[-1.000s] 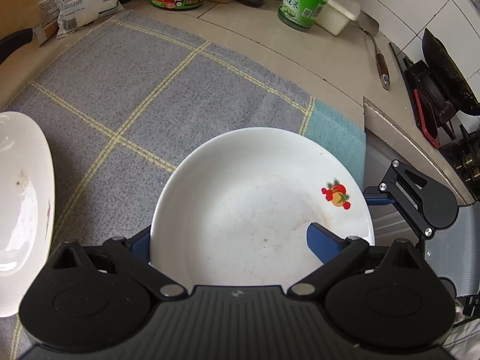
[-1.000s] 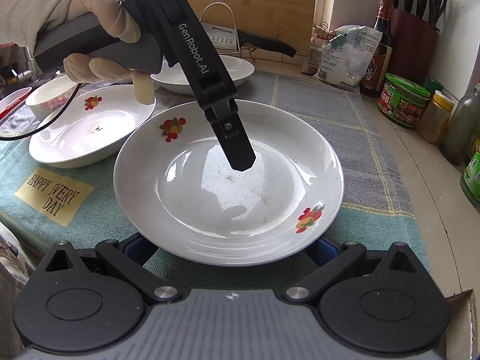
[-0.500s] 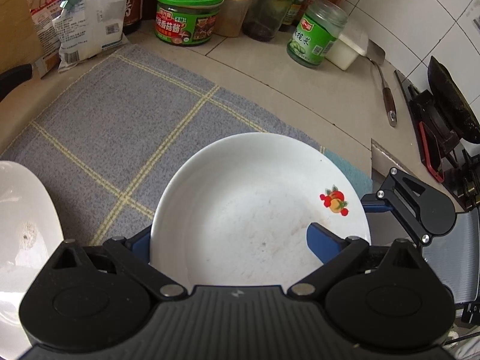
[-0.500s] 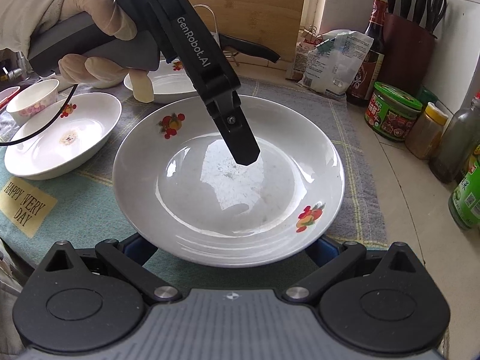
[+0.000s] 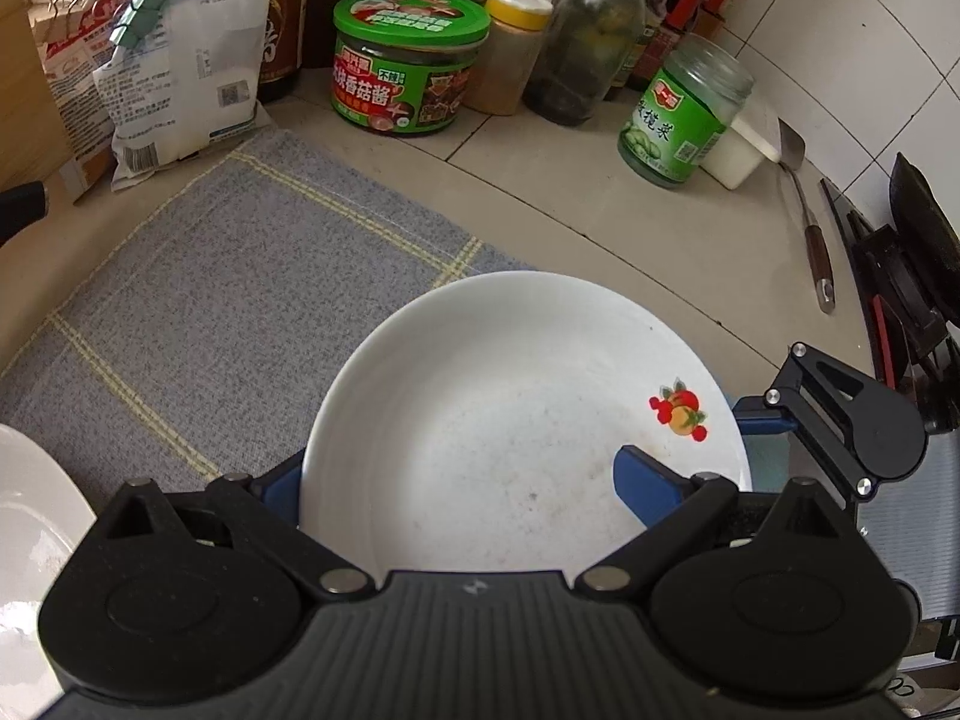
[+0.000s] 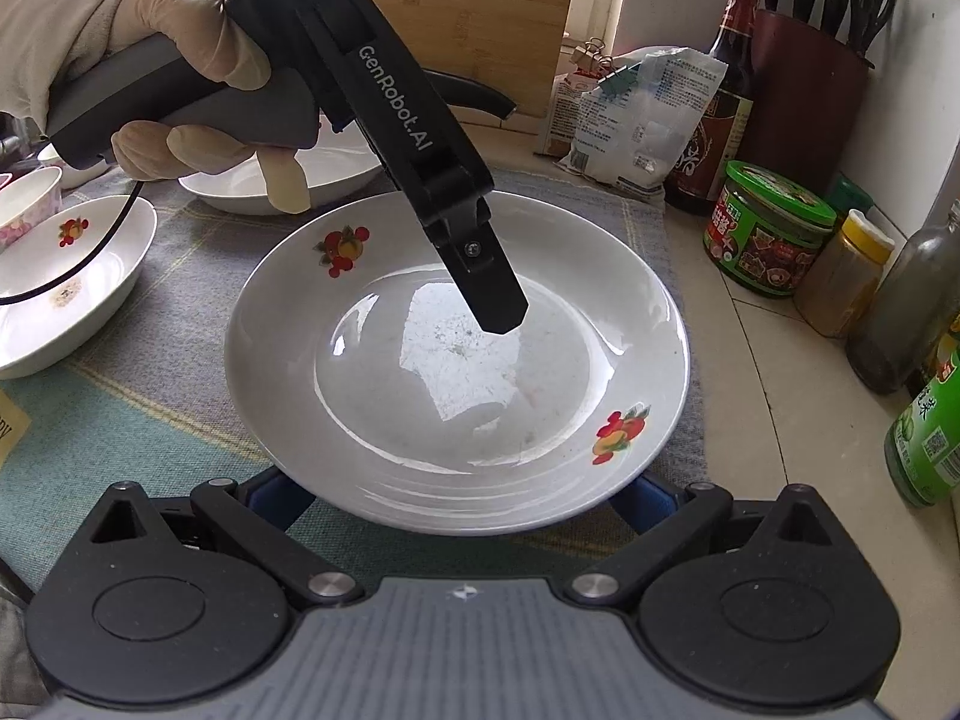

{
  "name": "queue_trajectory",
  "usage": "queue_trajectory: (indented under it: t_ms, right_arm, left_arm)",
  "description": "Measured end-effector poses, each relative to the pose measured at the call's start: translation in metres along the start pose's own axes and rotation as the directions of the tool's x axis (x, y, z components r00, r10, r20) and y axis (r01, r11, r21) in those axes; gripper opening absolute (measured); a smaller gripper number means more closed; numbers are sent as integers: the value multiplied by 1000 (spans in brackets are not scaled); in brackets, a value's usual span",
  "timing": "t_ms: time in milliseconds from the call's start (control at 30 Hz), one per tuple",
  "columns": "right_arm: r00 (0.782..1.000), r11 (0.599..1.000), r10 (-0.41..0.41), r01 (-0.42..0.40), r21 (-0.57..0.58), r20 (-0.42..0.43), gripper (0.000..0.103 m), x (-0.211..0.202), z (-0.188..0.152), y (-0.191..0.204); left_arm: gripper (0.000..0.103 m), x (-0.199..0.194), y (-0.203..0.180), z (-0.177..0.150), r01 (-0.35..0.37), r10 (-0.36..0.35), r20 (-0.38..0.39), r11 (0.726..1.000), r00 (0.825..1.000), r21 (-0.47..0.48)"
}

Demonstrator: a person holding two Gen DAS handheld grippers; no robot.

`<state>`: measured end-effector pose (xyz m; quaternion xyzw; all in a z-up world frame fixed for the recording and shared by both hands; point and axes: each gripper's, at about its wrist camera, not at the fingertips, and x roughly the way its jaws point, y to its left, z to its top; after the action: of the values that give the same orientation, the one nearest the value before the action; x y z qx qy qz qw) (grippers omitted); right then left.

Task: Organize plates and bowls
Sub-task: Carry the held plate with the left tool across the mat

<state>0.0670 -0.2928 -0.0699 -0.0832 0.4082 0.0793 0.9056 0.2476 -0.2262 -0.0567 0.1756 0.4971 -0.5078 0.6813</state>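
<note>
Both hand-held grippers share one plate (image 6: 456,360). The left hand-held gripper (image 6: 501,312) clamps its far rim, one finger inside the glossy well; the right hand-held gripper (image 6: 465,495) grips the near rim, steadying the smooth white china above the woven mat (image 5: 240,300) on the tabletop (image 5: 600,210).

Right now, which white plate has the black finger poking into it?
The nearest plate, with two fruit pictures. The left gripper's fingers grip its rim; the left plate and back plate sit apart.
</note>
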Motion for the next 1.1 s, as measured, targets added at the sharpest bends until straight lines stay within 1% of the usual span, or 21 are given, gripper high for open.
queue_trajectory:
  t_ms: [400, 667, 933, 1100]
  right_arm:
    - [1000, 1000, -11, 12, 14, -21, 103, 17, 7, -14]
    - [999, 999, -25, 26, 33, -37, 103, 23, 6, -16]
    - [999, 998, -39, 40, 41, -34, 103, 24, 5, -16]
    - [998, 998, -49, 51, 44, -32, 103, 21, 4, -13]
  left_arm:
    - [99, 17, 11, 17, 1, -1, 9, 1000, 1000, -4]
    - [99, 22, 12, 22, 4, -4, 8, 1000, 1000, -7]
    - [99, 25, 11, 21, -11, 11, 20, 1000, 1000, -3]
    - [100, 17, 6, 17, -53, 52, 51, 999, 997, 14]
